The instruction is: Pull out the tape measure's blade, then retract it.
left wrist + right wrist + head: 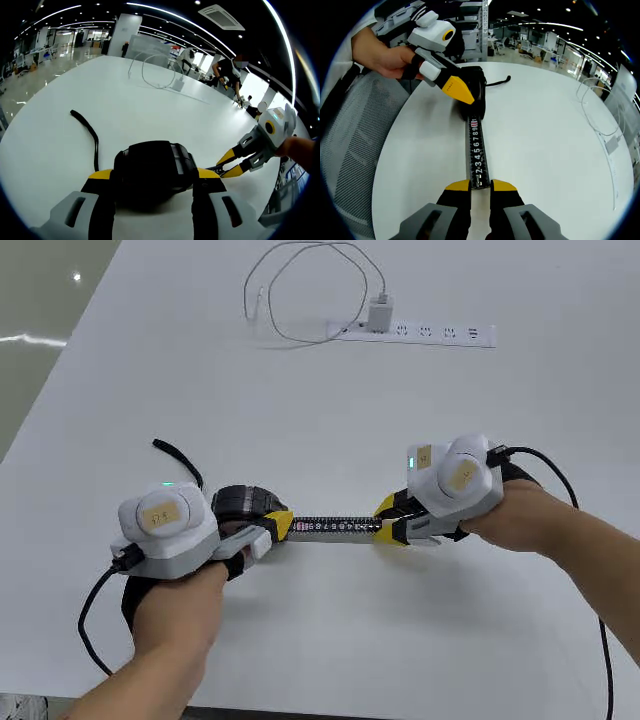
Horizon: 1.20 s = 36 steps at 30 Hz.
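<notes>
The left claw (155,177) is clenched on the black tape measure case (152,157), with one yellow-tipped jaw on each side of the case. The case sits low on the white desk (400,410), directly ahead of this claw. A black wrist strap (87,130) trails from the case and lies on the desk beyond the left claw.

The blade (476,155) is drawn out a short way and runs straight from the case to the right claw (481,186). The printed scale faces up, and digits 2 to 9 are legible in the right gripper view. The right claw grasps the blade's free end, with its jaws almost together.

Well beyond both claws lies a white power strip (430,333) with a charger (380,312) plugged in and a looped white cable (300,280).
</notes>
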### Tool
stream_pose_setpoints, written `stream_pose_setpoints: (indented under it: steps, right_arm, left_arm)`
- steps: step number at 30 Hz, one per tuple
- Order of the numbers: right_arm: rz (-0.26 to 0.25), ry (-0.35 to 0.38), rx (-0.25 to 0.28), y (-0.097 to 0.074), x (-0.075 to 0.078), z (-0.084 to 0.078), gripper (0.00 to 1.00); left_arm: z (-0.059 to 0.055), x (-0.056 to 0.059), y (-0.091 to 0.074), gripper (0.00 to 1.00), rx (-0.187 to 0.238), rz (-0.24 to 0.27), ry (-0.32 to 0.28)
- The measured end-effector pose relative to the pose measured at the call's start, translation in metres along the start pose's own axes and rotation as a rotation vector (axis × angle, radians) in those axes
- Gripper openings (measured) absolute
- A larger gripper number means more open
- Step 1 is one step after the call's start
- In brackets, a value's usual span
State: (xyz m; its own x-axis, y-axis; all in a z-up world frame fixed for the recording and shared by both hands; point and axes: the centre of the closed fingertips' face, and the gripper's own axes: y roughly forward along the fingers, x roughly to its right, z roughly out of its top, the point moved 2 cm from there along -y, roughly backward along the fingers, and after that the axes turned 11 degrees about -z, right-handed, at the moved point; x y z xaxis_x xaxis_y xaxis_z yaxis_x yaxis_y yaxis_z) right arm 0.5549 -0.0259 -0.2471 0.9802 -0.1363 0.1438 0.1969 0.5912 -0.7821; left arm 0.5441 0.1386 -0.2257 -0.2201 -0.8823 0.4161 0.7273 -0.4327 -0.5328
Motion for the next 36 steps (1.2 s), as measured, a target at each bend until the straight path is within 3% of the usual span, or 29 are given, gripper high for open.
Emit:
stream_pose_setpoints:
  steps: [36]
  right_arm:
    - [0.017,0.020,0.047,0.023,-0.007,0.031,0.09]
  left_arm:
    - [0.000,-0.003,0.002,0.58,0.002,-0.006,-0.012]
